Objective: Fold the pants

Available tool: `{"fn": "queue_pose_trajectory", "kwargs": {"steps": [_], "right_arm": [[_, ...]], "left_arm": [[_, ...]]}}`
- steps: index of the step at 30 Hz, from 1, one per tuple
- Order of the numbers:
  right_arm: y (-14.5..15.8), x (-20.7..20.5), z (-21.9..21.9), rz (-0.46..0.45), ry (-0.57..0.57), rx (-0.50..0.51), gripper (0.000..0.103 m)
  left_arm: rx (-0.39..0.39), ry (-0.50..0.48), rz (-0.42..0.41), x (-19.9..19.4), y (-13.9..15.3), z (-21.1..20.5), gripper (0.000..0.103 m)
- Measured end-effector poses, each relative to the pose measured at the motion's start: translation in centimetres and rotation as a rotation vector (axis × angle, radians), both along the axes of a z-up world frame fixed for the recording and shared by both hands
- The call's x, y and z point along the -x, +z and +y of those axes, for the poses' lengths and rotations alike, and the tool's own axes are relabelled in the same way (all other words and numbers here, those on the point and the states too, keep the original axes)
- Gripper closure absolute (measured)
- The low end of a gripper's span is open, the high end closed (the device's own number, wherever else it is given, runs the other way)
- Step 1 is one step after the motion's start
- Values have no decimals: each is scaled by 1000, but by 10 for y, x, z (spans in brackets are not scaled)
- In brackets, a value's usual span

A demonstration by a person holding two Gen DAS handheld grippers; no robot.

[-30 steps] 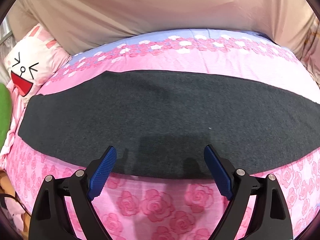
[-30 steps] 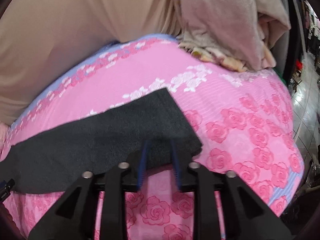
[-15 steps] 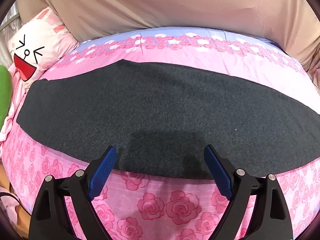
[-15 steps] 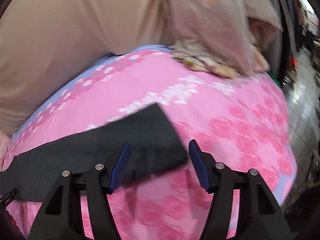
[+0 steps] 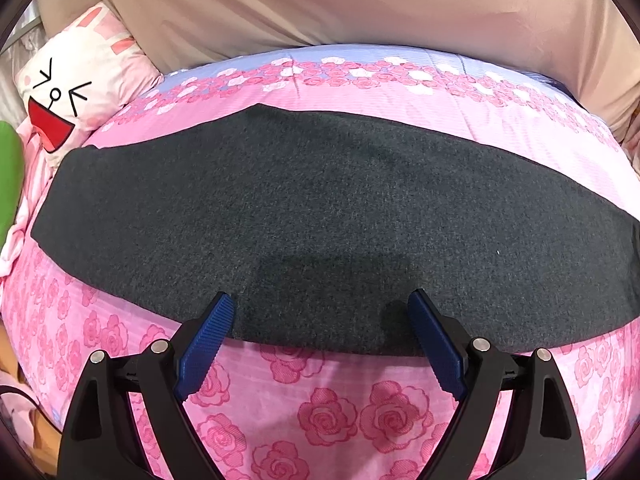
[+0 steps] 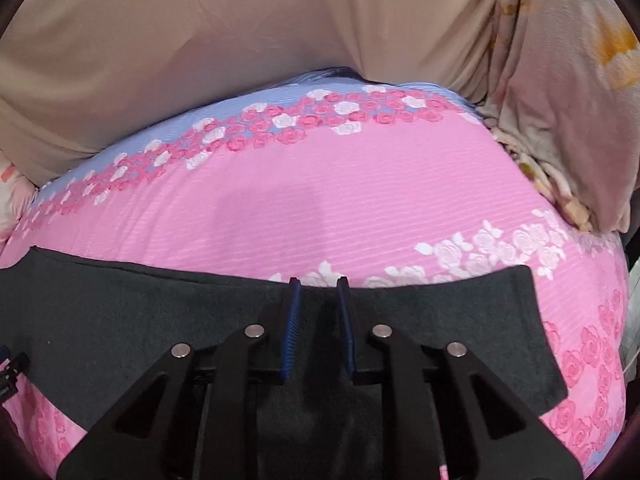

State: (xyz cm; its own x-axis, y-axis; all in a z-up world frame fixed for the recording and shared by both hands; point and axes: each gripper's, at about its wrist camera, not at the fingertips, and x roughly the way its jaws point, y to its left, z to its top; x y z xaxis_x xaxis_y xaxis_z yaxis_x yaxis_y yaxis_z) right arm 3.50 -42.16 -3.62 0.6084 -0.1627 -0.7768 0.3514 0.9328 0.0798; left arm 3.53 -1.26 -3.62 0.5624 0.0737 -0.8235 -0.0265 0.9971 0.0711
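The right gripper has swung from the pants' end corner to over the cloth, and its blue pads, spread half a second ago, now sit nearly together. The left view has crept in closer too. The dark grey pants lie flat in one long band across the pink rose-print bedspread, the near edge running just under the left gripper. That left gripper hangs released, pads wide apart, tips over the hem and holding nothing. Over on the right, the narrow gap between the pads shows dark cloth behind it, but whether any fabric is pinched I cannot tell (the tips reach the pants' far edge). Beyond: a cartoon rabbit pillow at the left end, beige sheeting behind, and a crumpled pale blanket at the right.
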Motion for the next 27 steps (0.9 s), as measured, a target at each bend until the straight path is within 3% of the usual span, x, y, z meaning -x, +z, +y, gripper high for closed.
{"fn": "queue_pose_trajectory", "kwargs": {"steps": [1,3,6,10,13,16,17,22,24,27], "right_arm": [[-10,4,-9,36,-23,15,82],[-6,25,-23,-8,-50,-42,80],[10,67,-35,-46,-122,16,79],[-12,103,-72,41,-241,24,79],[-9,129,-78,-40,-261,-67,76],[-3,139,-76,-52,-298,-19,56],[-4,139,-78,-57,-295,-30,55],[-26,130,-105,-61,-322,-173,51],[-24,127,-106,-63,-321,-176,49],[-24,122,-101,-68,-306,-174,62]], "left_arm": [[7,1,2,-2,0,0,16],[14,-3,6,-4,0,-3,16],[6,-10,-2,-2,1,-10,16],[8,-20,-7,-1,1,-21,16],[-5,-41,-7,3,3,-36,16],[-20,-64,-18,7,7,-46,17],[-28,-72,-24,10,9,-50,16],[-45,-91,-41,18,16,-58,17],[-52,-87,-44,20,18,-56,16],[-51,-83,-43,22,20,-52,16]]}}
